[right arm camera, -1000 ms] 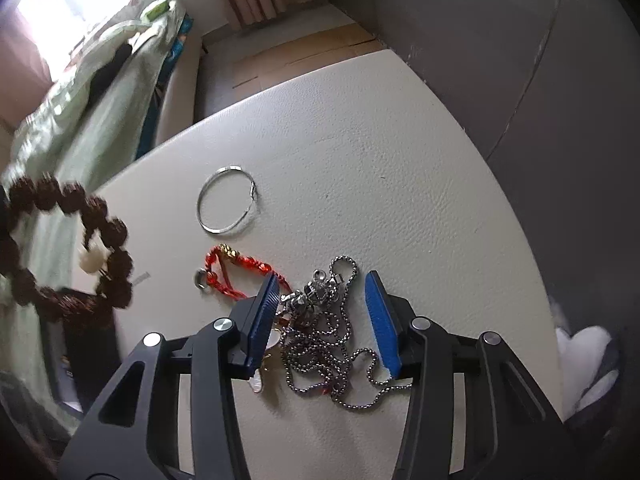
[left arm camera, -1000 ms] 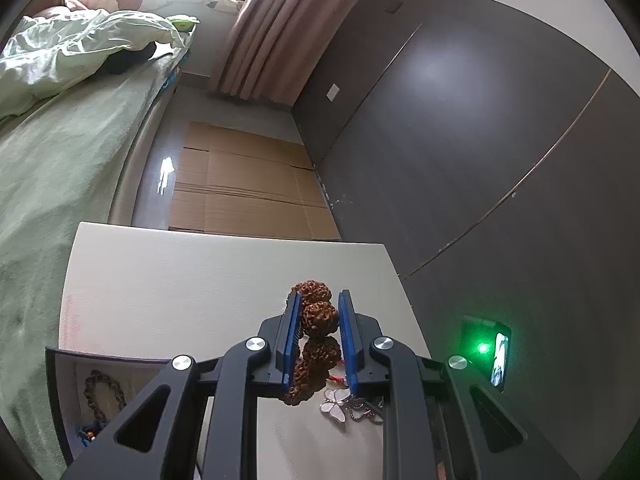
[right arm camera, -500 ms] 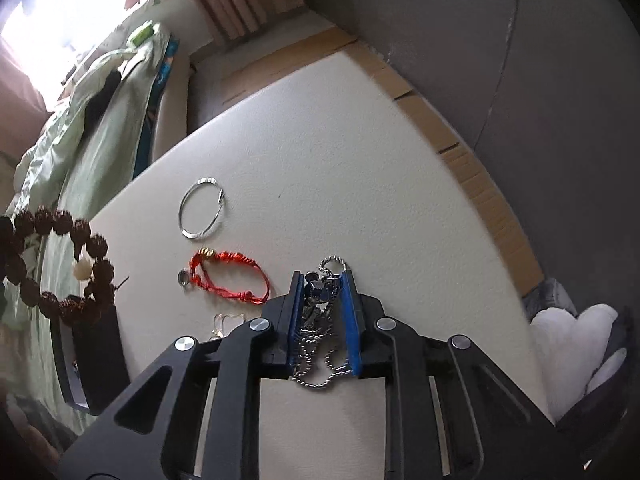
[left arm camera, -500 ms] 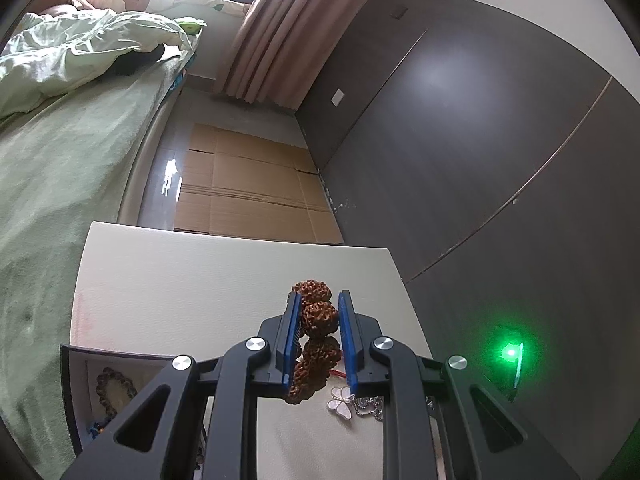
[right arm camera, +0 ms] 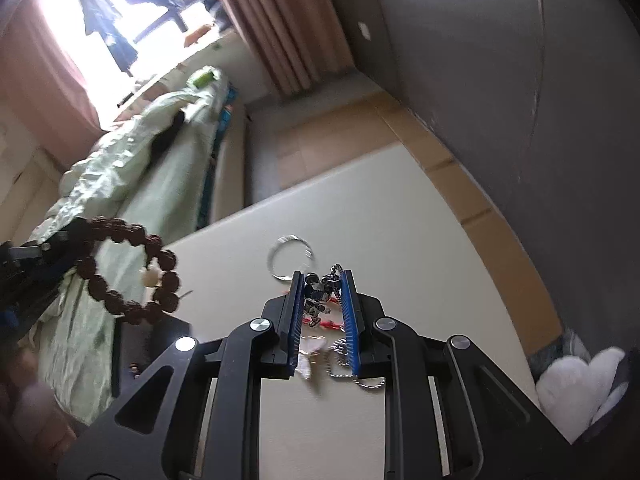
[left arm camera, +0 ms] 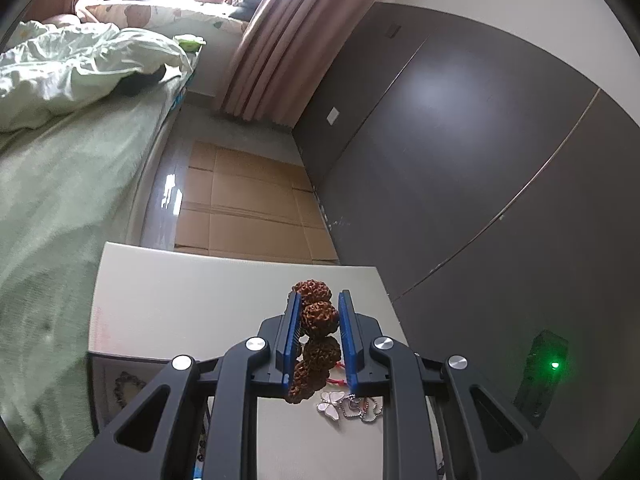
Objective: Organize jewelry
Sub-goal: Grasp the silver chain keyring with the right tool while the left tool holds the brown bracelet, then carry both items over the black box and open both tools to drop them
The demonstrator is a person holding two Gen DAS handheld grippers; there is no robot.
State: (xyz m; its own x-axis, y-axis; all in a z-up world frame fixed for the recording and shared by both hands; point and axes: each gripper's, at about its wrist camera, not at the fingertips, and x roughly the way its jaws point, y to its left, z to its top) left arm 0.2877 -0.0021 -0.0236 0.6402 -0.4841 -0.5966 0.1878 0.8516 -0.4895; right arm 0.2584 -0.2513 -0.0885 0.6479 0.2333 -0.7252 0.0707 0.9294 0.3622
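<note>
Brown, knobbly seed beads strung as a bracelet (left arm camera: 316, 316) sit pinched between the blue pads of the left gripper (left arm camera: 319, 300), whose jaws are closed on two or three beads while the rest of the loop hangs below them; from the right wrist camera the same bracelet (right arm camera: 132, 268) shows as a full ring with one pale bead, hanging in the air at nine o'clock, clear of the cream tabletop (right arm camera: 400, 208). The right gripper (right arm camera: 323, 280) has its blue pads closed on a silver ball-chain necklace with a dark metal pendant (right arm camera: 318, 292); the pendant sits up between the pads and loops of chain hang under them at six o'clock. Past its fingertips, at twelve o'clock, a thin silver bangle (right arm camera: 290, 258) lies flat on the table, and a red cord bracelet (right arm camera: 326, 323) shows in part behind the pads. In the left wrist view a white butterfly-shaped pendant (left arm camera: 331, 404) and a small heap of silver chain (left arm camera: 362, 407) appear just below the hanging beads, at five o'clock from them. A dark open jewelry box (left arm camera: 116, 388) stands at the table's near edge at eight o'clock, with a beaded bracelet lying inside. Beyond the table lie flattened brown cardboard sheets (left arm camera: 244, 208) on the floor, a bed with pale green bedding (left arm camera: 60, 160) at ten o'clock, pink curtains (left arm camera: 280, 40) at twelve and dark grey wall panels (left arm camera: 480, 160) at two.
</note>
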